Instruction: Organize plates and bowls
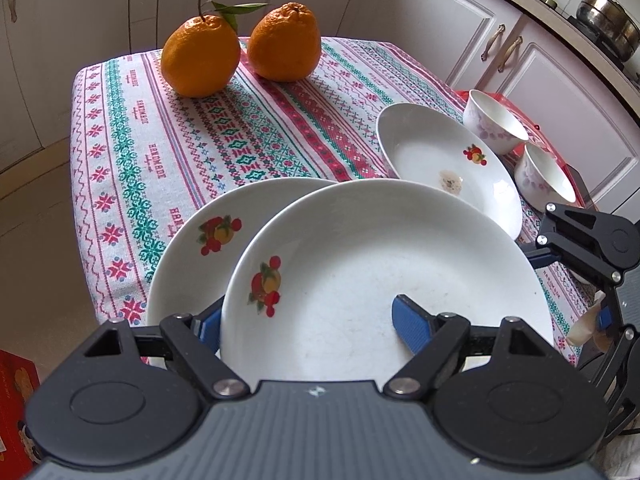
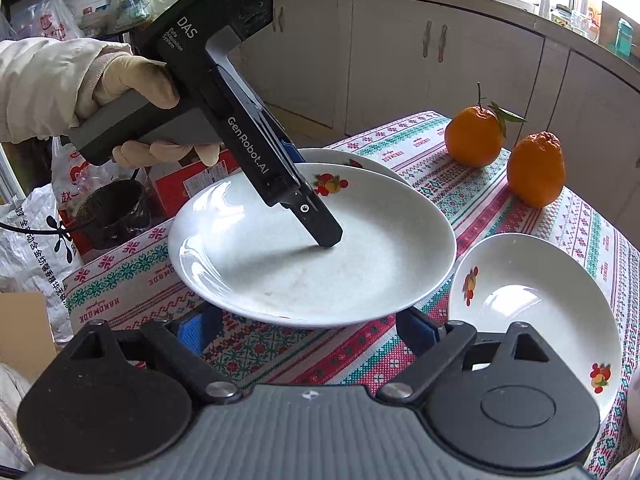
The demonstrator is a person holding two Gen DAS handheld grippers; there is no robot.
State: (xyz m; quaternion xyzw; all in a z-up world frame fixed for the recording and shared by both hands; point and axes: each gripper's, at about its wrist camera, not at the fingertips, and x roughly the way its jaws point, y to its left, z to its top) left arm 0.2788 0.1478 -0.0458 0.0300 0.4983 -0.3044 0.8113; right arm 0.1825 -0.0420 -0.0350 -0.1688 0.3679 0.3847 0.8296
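Note:
A white plate (image 1: 360, 264) with a fruit motif sits over a second like plate (image 1: 196, 240) on the patterned tablecloth. My left gripper (image 1: 308, 320) straddles the near rim of the top plate, one blue finger (image 1: 412, 324) inside it and the other under its left edge; the jaws stand wide. In the right wrist view the same plate (image 2: 320, 264) is tilted, the left gripper (image 2: 316, 220) reaching into it. My right gripper (image 2: 308, 328) is open, its fingers below that plate's near rim. A third plate (image 1: 448, 160) (image 2: 532, 304) lies to the right. Two floral bowls (image 1: 494, 122) (image 1: 544, 178) stand beyond it.
Two oranges (image 1: 200, 56) (image 1: 286, 42) sit at the far end of the table (image 1: 120, 140). Kitchen cabinets (image 1: 460, 28) ring the table, with a steel pot (image 1: 608, 20) on the counter. Bags and a red box (image 2: 188, 184) stand beside the table's left edge.

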